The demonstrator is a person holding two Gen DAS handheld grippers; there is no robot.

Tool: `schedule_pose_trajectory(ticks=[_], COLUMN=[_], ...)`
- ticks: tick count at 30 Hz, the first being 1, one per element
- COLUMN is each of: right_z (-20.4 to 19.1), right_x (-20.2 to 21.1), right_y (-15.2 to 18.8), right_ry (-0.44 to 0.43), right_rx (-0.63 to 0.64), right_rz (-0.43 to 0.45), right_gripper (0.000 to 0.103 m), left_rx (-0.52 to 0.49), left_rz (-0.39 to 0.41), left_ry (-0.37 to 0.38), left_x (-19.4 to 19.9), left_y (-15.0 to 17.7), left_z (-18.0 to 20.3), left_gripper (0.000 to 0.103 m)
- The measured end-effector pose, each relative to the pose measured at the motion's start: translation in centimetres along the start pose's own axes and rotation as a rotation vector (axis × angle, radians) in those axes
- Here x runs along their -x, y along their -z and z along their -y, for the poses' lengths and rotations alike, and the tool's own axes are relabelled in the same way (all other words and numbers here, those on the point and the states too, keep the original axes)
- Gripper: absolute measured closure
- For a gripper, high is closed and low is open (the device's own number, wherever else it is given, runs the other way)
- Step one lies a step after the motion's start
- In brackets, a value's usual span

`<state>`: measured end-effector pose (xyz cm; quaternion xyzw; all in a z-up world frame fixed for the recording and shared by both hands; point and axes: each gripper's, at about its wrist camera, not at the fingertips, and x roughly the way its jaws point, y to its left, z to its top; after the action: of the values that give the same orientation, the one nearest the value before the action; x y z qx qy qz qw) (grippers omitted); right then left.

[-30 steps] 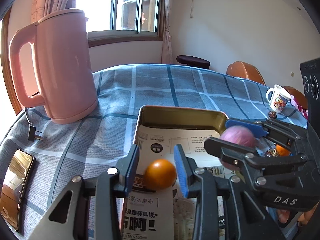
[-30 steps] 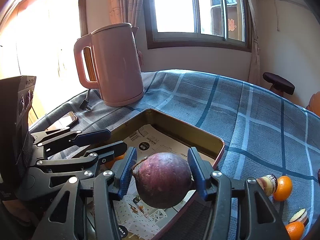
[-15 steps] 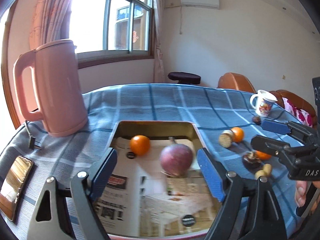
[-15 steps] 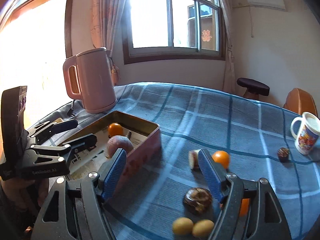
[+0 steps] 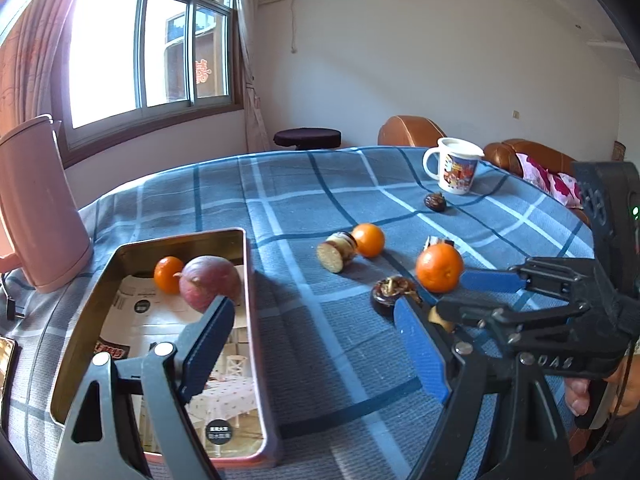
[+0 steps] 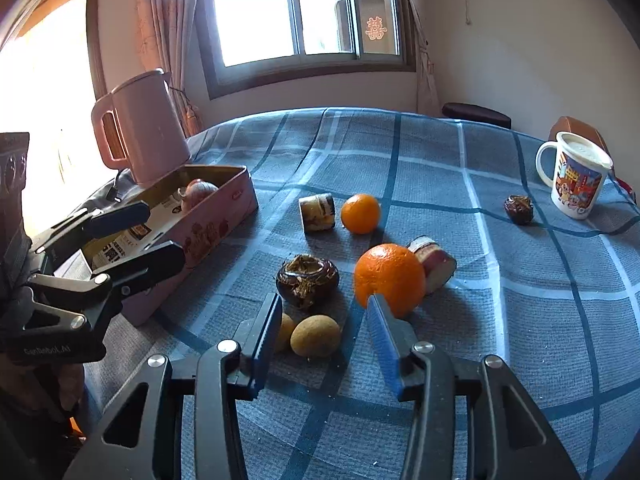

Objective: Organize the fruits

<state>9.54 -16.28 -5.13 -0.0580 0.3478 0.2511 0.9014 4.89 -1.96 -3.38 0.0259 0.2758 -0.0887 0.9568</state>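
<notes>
- Left hand-held gripper (image 5: 316,344): spread wide, nothing held, hovering over the right long rim of the tin tray (image 5: 250,312); left blue pad (image 5: 208,344) above the tray's interior, right pad over bare cloth.
- Right hand-held gripper (image 6: 324,344): open, nothing held, low over the surface (image 6: 440,184), with a small brown fruit (image 6: 315,336) just ahead between the pads and a large orange (image 6: 390,278) by the right tip.
- In the tray: purple fruit (image 5: 210,282) touching a small orange (image 5: 168,274) at the far end.
- Open checked cloth between the tray's rim and the loose fruit cluster.
- Right wrist view only: the brown fruit pair and the tray's pink outer wall.
- Left wrist view only: the tray's paper-lined floor.
- Beyond: dark dried husk (image 6: 307,282), cut piece (image 6: 432,262), farther orange (image 6: 360,213), mug (image 6: 574,174), pink kettle (image 6: 144,128).
</notes>
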Motion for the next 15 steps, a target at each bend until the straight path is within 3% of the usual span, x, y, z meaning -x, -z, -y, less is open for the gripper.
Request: schedule_pose_trajectory(ticks=[2,8,10,12,15], right_z=[0.1,1.1,1.7,1.8,1.7], right_x=[-0.9,-0.9,-0.9,-0.8,-0.8], right_y=[0.4,0.8,1.1,1.1,1.1], right_ry=[-0.028,-0.118,-0.154,-0.156,-0.145], right_rx=[-0.009,-0.065,-0.093,-0.107,-0.106], right_rz=[-0.047,-0.053,-0.055,-0.056,-0.058], right_gripper=[0.057,0.06,0.066,0.073,0.073], left_rx=[-0.002,-0.013,-0.018,-0.019,-0.012], left_rz=[-0.008,-0.029,-0.03,-0.033,-0.039], left_ry=[0.004,0.026,0.032,0.037,0.042], left_x=[-0.2,-0.8,-0.8,-0.8,-0.9], left_y=[-0.1,-0.1,0.0,0.0,0.0], left_z=[0.3,1.2,1.4,1.5,1.4], left_gripper=[0.018,0.018,0.018,0.018,0.018])
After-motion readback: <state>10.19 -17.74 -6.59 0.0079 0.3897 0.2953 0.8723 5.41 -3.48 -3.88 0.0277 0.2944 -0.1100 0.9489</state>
